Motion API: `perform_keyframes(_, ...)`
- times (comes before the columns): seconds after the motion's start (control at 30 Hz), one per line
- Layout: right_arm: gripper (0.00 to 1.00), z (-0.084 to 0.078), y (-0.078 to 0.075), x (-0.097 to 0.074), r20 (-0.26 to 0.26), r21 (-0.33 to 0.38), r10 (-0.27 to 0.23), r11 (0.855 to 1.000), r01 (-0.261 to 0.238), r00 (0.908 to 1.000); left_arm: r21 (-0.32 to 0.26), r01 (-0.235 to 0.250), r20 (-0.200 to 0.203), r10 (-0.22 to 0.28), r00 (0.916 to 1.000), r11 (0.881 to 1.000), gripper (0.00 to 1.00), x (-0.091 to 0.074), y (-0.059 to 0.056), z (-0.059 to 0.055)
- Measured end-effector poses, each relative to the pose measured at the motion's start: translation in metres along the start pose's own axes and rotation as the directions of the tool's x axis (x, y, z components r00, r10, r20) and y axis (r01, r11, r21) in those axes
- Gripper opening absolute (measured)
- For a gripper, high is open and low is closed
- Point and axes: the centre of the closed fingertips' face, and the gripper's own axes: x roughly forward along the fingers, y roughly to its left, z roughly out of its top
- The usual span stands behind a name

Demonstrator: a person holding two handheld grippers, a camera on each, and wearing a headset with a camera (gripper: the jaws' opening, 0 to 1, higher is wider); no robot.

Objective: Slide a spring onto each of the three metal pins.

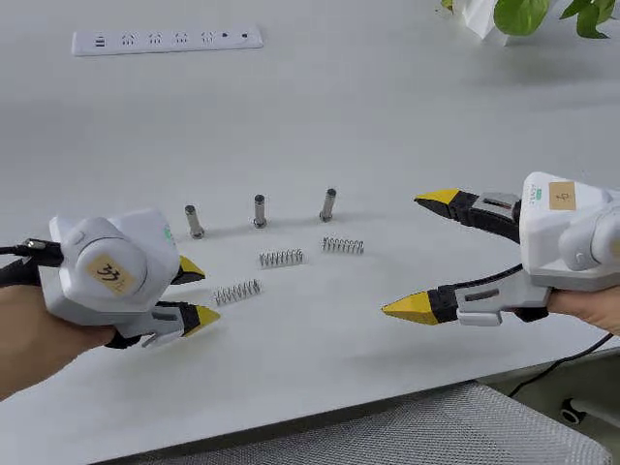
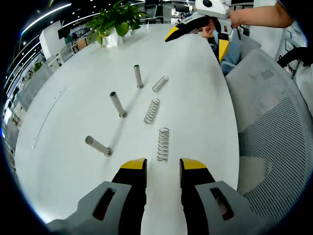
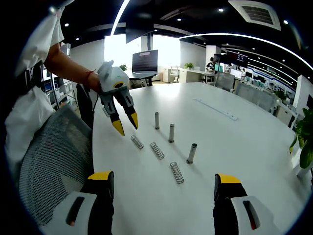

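1. Three short grey cylindrical metal pins, namely the left pin, middle pin and right pin, stand on their bases in a row on the white table. Standing upright, each leaves its top end free, presumably so that a coil can be lowered over it.
2. Three small coiled steel-wire springs lie on their sides on the person's side of the pins: the left spring, middle spring and right spring. Each lies roughly in front of one pin, and none touches a pin. No pin carries a spring, so the task appears not to have begun.
3. The yellow-tipped left claw holds nothing, and its jaws stand a narrow gap apart. It points along the table toward the left spring. In the left gripper view that spring lies just beyond the tips and in line with the gap, but is not between the jaws.
4. The yellow-tipped right claw is also empty, with its jaws spread wide. It sits to the right of the row with its tips aimed inward. The right spring is the closest to it, though clearly apart and outside the jaws.
5. With each claw facing the spring at its own end of the row, either claw seems placed to make the first pick. The left claw is the nearer to a grasp.
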Motion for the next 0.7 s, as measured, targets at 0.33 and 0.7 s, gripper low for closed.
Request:
perform_keyframes(0.33, 0.83, -0.004, 0.0, 0.0, -0.006, 0.011, -0.005, 1.0, 0.005, 1.0, -0.001, 0.01, -0.038, -0.01, 0.9992, 1.0, 0.19, 0.009, 0.001, -0.003)
perform_keyframes(0.7, 0.82, -0.003, 0.001, -0.002, -0.006, 0.015, -0.009, 1.0, 0.009, 0.9999, 0.002, 0.017, -0.065, -0.017, 0.9977, 1.0, 0.15, 0.015, 0.001, -0.003)
